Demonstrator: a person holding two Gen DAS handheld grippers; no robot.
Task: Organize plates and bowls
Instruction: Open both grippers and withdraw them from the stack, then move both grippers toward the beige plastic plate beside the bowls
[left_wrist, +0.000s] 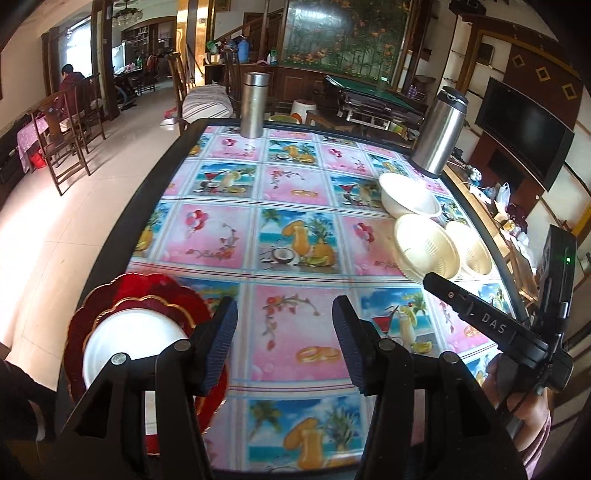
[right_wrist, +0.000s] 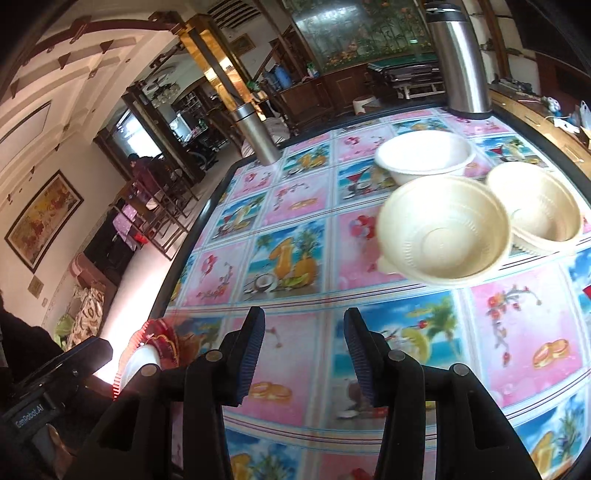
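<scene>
Bowls (right_wrist: 443, 229) are sitting ahead of your right fingers (right_wrist: 304, 354), looking light and bendy; you are holding both fingers open and empty, so pinch a rim.

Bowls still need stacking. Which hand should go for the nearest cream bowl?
Probably the right. The right gripper is open and empty, and the nearest cream bowl sits just ahead of it. The left gripper, also open, sits by the red plates across the table.
</scene>
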